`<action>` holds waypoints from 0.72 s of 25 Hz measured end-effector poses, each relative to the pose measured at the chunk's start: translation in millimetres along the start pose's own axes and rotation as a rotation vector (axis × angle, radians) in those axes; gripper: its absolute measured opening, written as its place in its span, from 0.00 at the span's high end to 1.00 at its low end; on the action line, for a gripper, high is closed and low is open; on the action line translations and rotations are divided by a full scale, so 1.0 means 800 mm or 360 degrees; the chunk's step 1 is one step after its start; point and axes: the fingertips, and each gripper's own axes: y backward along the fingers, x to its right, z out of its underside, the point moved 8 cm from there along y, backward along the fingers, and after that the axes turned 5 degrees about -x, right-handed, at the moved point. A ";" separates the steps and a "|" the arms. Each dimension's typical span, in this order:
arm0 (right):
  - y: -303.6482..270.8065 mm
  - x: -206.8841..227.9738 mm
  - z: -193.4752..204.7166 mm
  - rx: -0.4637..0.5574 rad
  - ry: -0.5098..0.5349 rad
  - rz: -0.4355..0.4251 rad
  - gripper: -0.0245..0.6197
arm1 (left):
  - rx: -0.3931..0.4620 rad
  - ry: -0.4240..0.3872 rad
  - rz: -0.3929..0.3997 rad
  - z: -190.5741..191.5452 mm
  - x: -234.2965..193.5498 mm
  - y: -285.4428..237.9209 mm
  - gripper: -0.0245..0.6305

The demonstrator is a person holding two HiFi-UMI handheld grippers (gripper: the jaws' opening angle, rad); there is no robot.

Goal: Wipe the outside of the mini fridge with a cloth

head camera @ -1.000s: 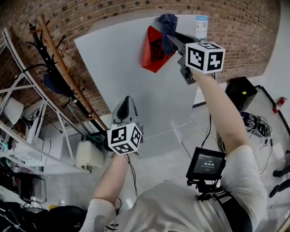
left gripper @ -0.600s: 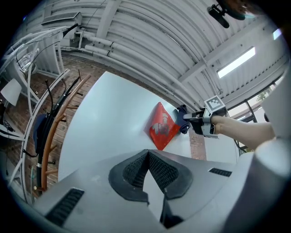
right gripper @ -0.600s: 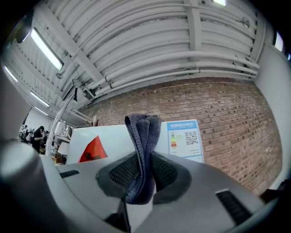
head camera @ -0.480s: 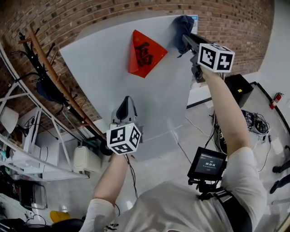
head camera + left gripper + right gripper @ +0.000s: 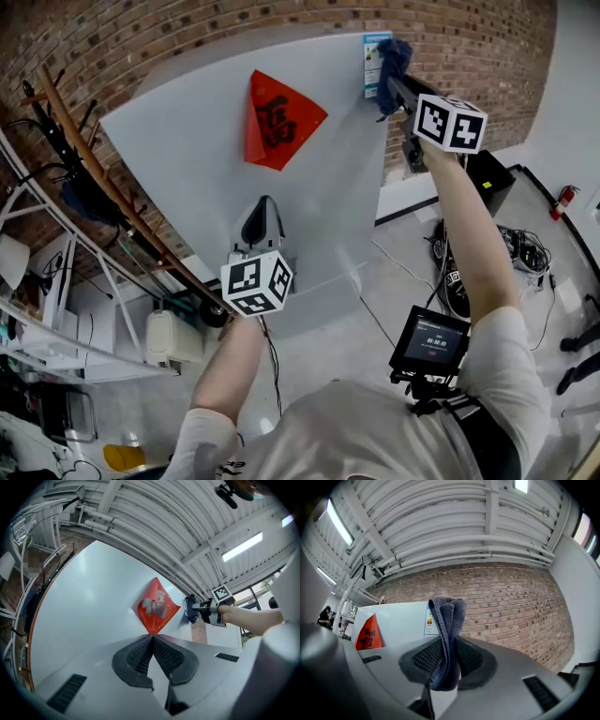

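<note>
Right gripper (image 5: 446,663) has its jaws clamped on a folded dark blue cloth (image 5: 447,625), raised to the upper corner of the white mini fridge (image 5: 187,159), by its energy label (image 5: 371,66); left gripper (image 5: 153,657), jaws pressed together on nothing, points at the door below the red diamond sticker (image 5: 277,120)

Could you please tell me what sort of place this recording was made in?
Probably a workshop or lab in a converted industrial building rather than a home. It has a bare brick wall, a ribbed metal ceiling with strip lights, metal shelving, and loose cables on a concrete floor.
</note>
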 end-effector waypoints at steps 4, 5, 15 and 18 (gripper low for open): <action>0.015 -0.027 0.002 0.0030 0.0016 -0.0066 0.83 | 0.0014 0.0000 -0.0024 -0.003 -0.005 0.005 0.96; 0.019 -0.040 0.006 0.0034 0.0020 -0.0097 0.83 | 0.0014 0.0000 -0.0037 -0.003 -0.009 0.008 0.96; 0.025 -0.238 0.074 -0.0055 0.0098 -0.0550 0.83 | 0.0009 0.0027 -0.0209 -0.015 -0.074 0.083 0.96; 0.019 -0.302 0.087 -0.0063 0.0149 -0.0665 0.83 | -0.0002 0.0017 -0.0280 -0.018 -0.099 0.110 0.96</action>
